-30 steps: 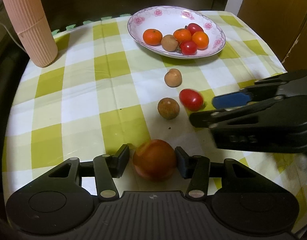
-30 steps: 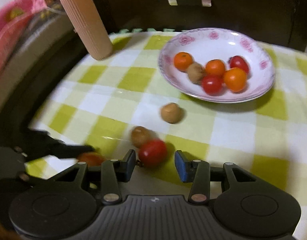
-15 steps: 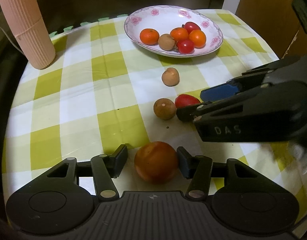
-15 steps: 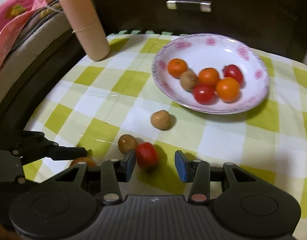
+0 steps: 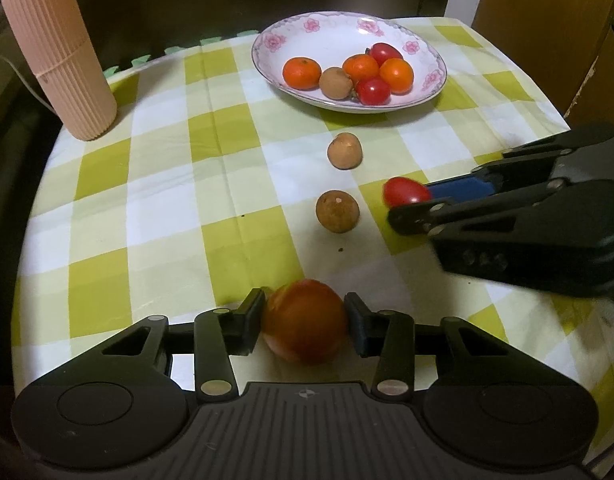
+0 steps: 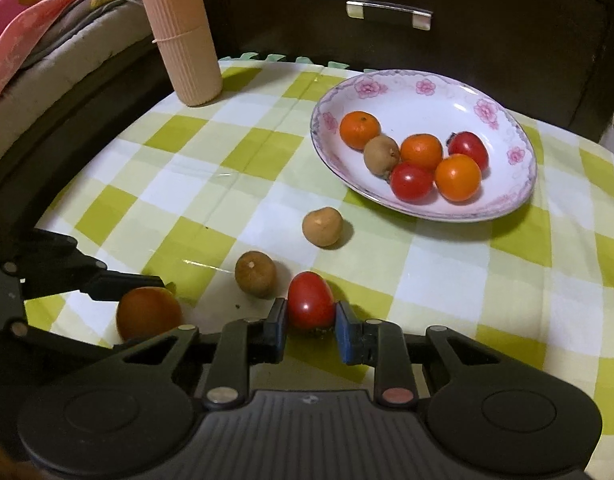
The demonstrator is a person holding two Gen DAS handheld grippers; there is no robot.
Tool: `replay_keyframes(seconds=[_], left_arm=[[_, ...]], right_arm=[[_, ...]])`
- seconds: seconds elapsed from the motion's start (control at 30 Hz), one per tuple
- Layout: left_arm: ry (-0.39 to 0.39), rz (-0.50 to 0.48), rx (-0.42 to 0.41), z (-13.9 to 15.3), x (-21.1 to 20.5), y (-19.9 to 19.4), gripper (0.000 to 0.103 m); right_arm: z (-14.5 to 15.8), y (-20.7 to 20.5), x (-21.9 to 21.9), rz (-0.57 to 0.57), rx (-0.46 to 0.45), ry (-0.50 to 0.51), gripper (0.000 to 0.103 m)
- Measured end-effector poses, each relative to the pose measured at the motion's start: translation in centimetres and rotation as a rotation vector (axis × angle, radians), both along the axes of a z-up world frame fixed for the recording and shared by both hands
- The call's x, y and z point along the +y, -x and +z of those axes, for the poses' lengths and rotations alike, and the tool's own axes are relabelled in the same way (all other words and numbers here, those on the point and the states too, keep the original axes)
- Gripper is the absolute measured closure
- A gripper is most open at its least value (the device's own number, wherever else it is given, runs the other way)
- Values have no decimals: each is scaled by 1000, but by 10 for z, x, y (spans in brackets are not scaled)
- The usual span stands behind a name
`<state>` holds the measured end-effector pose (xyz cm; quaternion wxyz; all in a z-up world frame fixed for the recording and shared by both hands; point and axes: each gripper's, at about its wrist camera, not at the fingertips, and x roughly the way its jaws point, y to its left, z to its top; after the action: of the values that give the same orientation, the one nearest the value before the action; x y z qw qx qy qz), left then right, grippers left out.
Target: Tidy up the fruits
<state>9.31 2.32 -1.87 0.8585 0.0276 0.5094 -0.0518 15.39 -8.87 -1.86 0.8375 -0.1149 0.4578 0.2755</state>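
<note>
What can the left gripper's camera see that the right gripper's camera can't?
Only the left wrist view shows a yellowish-brown panel beyond the table's far right edge. Only the right wrist view shows pink flowery bedding at far left. Both show the flowered plate holding six fruits, two loose brown fruits, the ribbed pink cylinder, the left gripper around an orange-red fruit, and the right gripper around a red tomato.

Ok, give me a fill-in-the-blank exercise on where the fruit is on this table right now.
1. The flowered plate holds ____ fruits.
2. The right gripper is shut on a ____ cherry tomato.
3. ____ brown longans lie loose on the checked tablecloth.
4. The left gripper is closed on the larger reddish-orange fruit, and the ribbed pink cylinder stands ____.

Missing words: six; red; Two; upright
</note>
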Motion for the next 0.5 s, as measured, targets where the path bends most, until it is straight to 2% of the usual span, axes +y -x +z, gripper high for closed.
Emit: replay_keyframes(seconds=[0.33, 0.5], left_arm=[[-9, 4, -10, 0, 0, 8, 51], [-15, 15, -15, -1, 3, 11, 45]], right_arm=[[4, 4, -19, -63, 26, -38, 79], [4, 6, -21, -78, 37, -48, 79]])
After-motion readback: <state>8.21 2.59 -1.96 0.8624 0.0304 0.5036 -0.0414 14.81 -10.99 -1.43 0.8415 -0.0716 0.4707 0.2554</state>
